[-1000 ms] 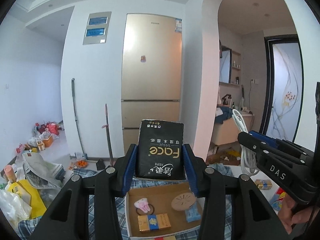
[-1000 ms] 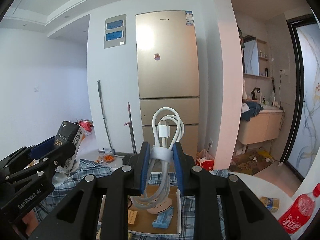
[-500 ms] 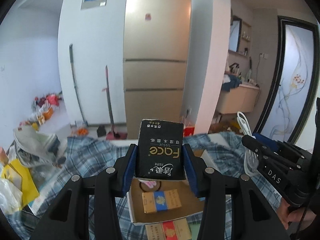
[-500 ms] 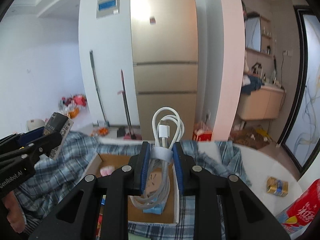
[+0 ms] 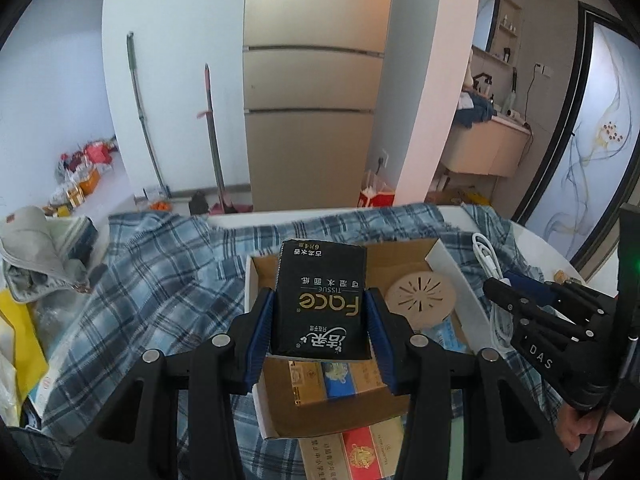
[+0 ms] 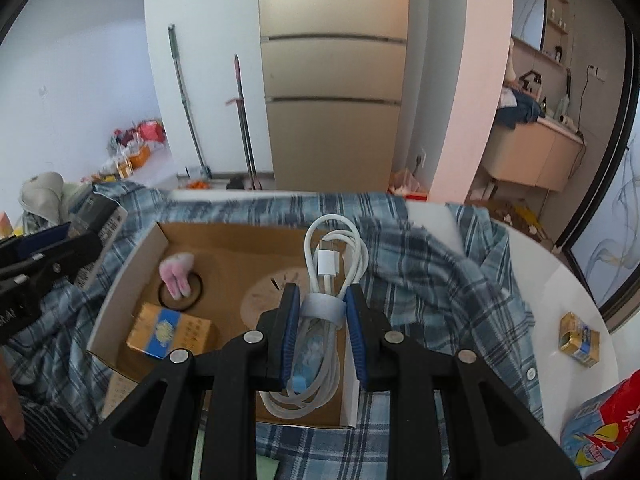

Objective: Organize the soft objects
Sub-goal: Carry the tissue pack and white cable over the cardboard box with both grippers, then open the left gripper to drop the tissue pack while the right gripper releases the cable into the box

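Both views have tilted down since 1 second ago, bringing the cardboard box (image 6: 132,276) closer. The left hand-held gripper (image 5: 320,320) clamps a black tissue pack (image 5: 322,304) above the box; the right hand-held gripper (image 6: 322,316) pinches a coiled white charging cable (image 6: 332,268) over it.

Both wrist views look down, sharing the cardboard box (image 5: 408,254) (image 6: 224,236).
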`<state>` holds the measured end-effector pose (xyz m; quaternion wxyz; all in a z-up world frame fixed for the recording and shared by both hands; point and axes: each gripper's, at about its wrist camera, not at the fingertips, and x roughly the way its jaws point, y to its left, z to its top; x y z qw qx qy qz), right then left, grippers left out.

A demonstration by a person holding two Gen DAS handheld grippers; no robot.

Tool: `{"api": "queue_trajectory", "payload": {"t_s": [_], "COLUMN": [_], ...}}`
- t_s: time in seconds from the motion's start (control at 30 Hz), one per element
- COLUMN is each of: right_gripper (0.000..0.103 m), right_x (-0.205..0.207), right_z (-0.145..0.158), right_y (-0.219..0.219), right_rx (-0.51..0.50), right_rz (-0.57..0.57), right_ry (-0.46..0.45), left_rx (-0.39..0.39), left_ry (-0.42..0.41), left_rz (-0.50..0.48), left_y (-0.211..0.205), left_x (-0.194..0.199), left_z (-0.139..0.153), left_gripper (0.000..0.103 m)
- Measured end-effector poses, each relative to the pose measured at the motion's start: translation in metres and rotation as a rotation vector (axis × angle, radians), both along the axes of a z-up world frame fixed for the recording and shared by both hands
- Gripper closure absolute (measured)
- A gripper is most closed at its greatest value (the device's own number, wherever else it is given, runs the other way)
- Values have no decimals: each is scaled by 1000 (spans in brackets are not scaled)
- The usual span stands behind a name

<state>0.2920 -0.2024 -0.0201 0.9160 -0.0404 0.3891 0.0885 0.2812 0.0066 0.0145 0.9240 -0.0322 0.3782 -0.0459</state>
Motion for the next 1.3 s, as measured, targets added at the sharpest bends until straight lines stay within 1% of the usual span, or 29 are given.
{"api": "queue_trajectory", "payload": {"t_s": [0.13, 0.37, 0.73, 0.9, 1.1, 1.17, 1.23, 1.27, 1.3], "right_gripper": [80, 80, 80, 80, 80, 79, 70, 53, 45], "right_x": [8, 13, 17, 18, 18, 18, 17, 16, 14], "right_z": [-16, -28, -35, -38, -38, -37, -34, -32, -29], "right_y": [1, 0, 2, 3, 2, 1, 0, -1, -1], "right_rx": [-27, -36, -37, -44, -33, -26, -20, -15, -11], "right_rz": [-4, 1, 4, 9, 11, 8, 0, 2, 7], "right_ry": [61, 109, 128, 134, 138, 139, 131, 117, 101], "left_rx": [1, 12, 14, 13, 3, -1, 5, 10, 15], "left_ry": [47, 93, 109, 150, 179, 188, 186, 175, 166], "left_rz": [-2, -13, -9, -6, -11, 1, 7, 8, 8], "left_y": [2, 0, 1, 2, 1, 2, 3, 2, 2], "left_x": [8, 15, 19, 25, 27, 29, 29, 28, 28], "left_z": [-13, -26, -33, -48, -57, -59, -59, -58, -57], "left_gripper": [55, 55, 55, 55, 55, 51, 39, 37, 33]}}
